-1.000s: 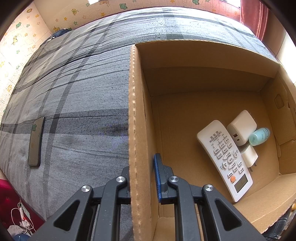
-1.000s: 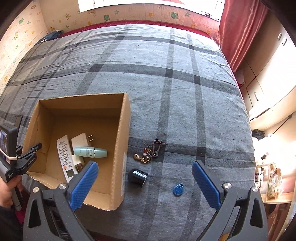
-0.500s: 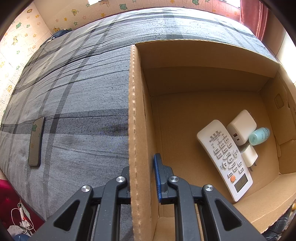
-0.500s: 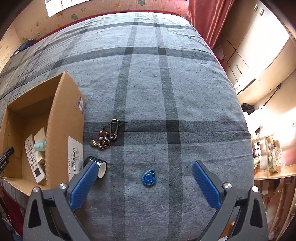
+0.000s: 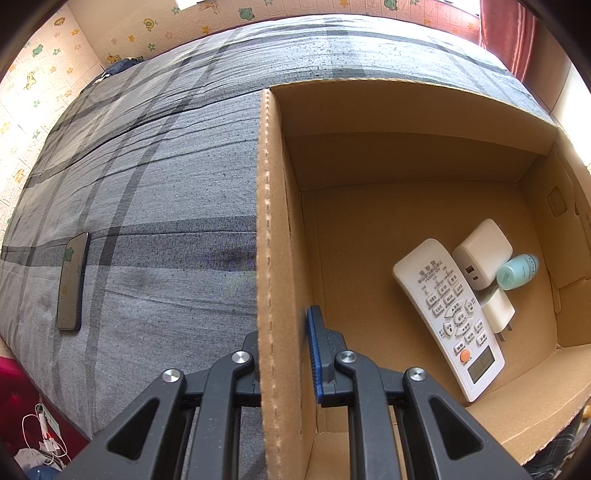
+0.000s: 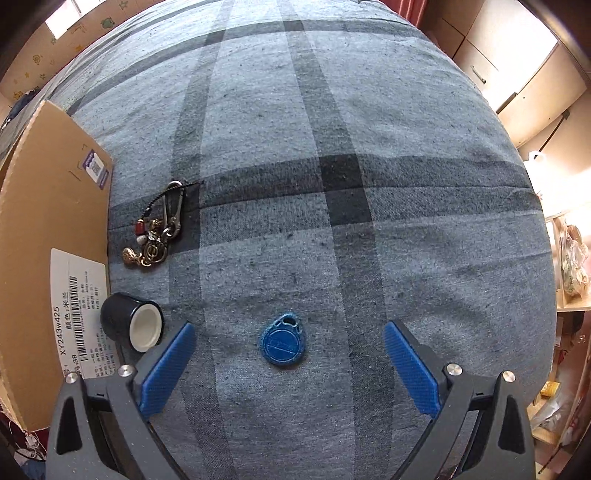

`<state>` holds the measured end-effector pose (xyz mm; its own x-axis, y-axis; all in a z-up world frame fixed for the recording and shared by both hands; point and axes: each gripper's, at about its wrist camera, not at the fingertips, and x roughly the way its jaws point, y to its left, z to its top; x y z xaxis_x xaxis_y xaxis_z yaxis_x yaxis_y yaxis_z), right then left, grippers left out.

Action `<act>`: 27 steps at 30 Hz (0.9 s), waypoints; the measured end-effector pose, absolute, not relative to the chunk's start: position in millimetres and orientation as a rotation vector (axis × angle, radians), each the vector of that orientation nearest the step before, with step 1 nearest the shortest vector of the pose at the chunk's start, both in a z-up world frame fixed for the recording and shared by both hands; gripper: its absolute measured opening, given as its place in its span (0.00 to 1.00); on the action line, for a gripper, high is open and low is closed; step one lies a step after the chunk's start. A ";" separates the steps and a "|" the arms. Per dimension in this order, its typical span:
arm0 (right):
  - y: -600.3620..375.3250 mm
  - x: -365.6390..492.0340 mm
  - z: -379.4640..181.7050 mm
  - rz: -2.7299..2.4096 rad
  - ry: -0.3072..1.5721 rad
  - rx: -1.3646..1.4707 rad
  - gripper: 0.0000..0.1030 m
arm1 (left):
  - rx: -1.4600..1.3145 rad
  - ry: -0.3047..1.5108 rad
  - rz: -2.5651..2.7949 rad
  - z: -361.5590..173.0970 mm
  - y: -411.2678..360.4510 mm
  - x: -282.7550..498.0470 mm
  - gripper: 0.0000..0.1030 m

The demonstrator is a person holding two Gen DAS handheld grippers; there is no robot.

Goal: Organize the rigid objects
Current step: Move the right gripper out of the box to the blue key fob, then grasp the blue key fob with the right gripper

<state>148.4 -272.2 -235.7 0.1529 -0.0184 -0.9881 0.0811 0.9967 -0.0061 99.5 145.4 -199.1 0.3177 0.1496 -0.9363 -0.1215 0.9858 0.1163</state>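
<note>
Between the wide-spread pads of the right gripper (image 6: 288, 354), a blue key fob (image 6: 283, 342) is lying; at nine o'clock, the left gripper (image 5: 284, 354) is clamping the cardboard box (image 5: 271, 236) wall.

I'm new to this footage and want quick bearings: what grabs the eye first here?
The left gripper is clamped on the side wall of a cardboard box that holds a white remote. The right gripper hangs open above a blue key fob lying on the grey plaid bedspread.

Red curtain (image 5: 508, 35), cartoon wallpaper (image 5: 33, 70), wood cabinets (image 6: 517, 62) nr bed.
</note>
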 end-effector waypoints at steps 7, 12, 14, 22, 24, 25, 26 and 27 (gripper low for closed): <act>-273.8 146.8 -251.6 -0.072 1.437 0.057 0.85 | 0.028 1.235 0.178 -198.9 145.6 99.8 0.15; -271.6 145.6 -254.9 -0.056 1.447 0.058 0.64 | 0.030 1.235 0.180 -198.8 145.5 99.8 0.15; -268.5 147.3 -253.3 -0.044 1.450 0.069 0.50 | 0.029 1.235 0.180 -198.9 145.2 99.7 0.15; -264.9 150.1 -244.8 -0.022 1.451 0.078 0.27 | 0.030 1.235 0.180 -198.5 144.5 99.6 0.15; -266.7 150.2 -242.9 -0.025 1.451 0.073 0.27 | 0.032 1.235 0.180 -198.6 144.3 99.7 0.15; -266.6 150.2 -241.1 -0.028 1.449 0.067 0.27 | 0.033 1.235 0.179 -198.8 144.0 99.7 0.15; -265.7 150.5 -239.0 -0.030 1.446 0.057 0.27 | 0.032 1.236 0.180 -198.8 143.9 99.7 0.15; -263.7 150.7 -236.2 -0.031 1.441 0.050 0.27 | 0.033 1.236 0.179 -198.8 143.8 99.7 0.15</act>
